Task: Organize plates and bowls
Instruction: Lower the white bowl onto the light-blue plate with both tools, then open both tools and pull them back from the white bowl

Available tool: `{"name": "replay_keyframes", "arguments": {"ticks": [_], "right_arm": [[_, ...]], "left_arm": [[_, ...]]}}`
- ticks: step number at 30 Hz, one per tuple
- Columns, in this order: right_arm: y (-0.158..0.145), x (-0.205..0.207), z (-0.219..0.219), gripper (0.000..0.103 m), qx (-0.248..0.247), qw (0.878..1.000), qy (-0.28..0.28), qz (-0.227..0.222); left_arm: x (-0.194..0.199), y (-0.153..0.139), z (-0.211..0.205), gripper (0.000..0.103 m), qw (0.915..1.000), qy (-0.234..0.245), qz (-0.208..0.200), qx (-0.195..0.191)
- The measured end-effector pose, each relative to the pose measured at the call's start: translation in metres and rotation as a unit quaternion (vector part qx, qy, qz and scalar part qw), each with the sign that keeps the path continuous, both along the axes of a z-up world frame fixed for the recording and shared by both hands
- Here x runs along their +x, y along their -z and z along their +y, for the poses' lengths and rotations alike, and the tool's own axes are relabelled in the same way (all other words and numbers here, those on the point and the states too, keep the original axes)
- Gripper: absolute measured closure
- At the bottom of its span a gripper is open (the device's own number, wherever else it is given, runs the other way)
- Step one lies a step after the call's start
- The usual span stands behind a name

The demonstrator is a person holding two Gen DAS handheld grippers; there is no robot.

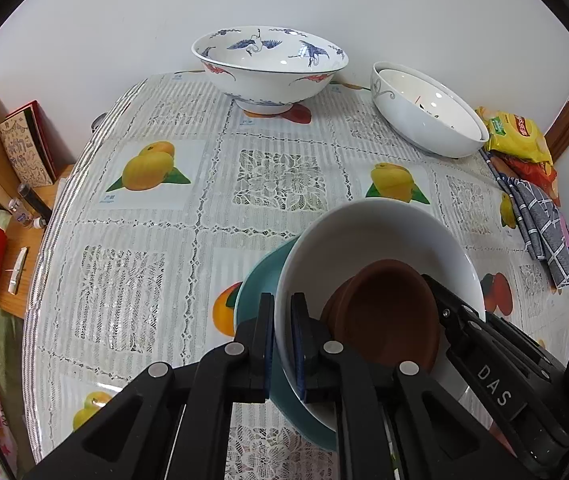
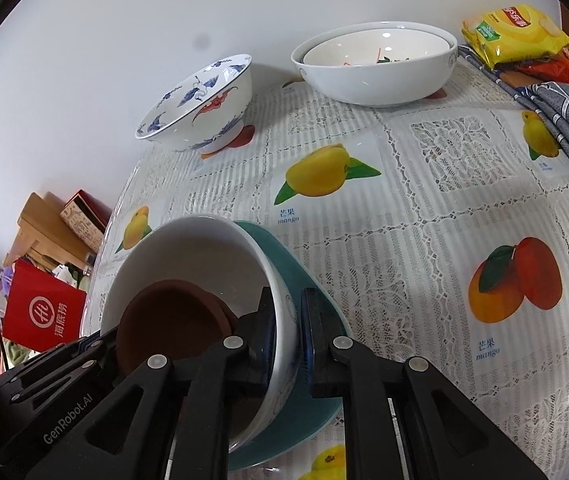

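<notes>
While both grippers clamp opposite sides of its rim, a white bowl (image 1: 376,240) with brown dishes (image 1: 388,312) nested inside sits on a teal plate (image 1: 260,280) near the table's front edge; the left gripper (image 1: 282,344) pinches the rim on one side, the right gripper (image 2: 288,340) the other; at the back, a crane-patterned bowl (image 1: 268,68) stands alone, and rightward two white bowls (image 1: 428,116) are already nested; merging these stacks apparently remains.
</notes>
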State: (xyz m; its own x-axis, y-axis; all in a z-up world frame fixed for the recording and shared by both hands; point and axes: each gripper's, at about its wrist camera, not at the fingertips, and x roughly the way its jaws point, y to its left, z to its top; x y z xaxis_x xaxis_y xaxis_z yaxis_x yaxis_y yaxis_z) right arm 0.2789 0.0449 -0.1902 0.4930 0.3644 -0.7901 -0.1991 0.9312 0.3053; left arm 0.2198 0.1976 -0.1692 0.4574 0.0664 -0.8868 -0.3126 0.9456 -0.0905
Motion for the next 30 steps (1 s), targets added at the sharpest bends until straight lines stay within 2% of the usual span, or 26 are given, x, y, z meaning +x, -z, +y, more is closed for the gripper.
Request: {"name": "replay_keyframes", "arguments": {"ticks": [30], "right_arm": [[-0.011,-0.014,-0.011,0.081,0.0,1.0,-0.014,-0.017]], "left_arm": [[-0.015,-0.019,-0.011,0.09,0.9992,0.001,0.006,0.039]]}}
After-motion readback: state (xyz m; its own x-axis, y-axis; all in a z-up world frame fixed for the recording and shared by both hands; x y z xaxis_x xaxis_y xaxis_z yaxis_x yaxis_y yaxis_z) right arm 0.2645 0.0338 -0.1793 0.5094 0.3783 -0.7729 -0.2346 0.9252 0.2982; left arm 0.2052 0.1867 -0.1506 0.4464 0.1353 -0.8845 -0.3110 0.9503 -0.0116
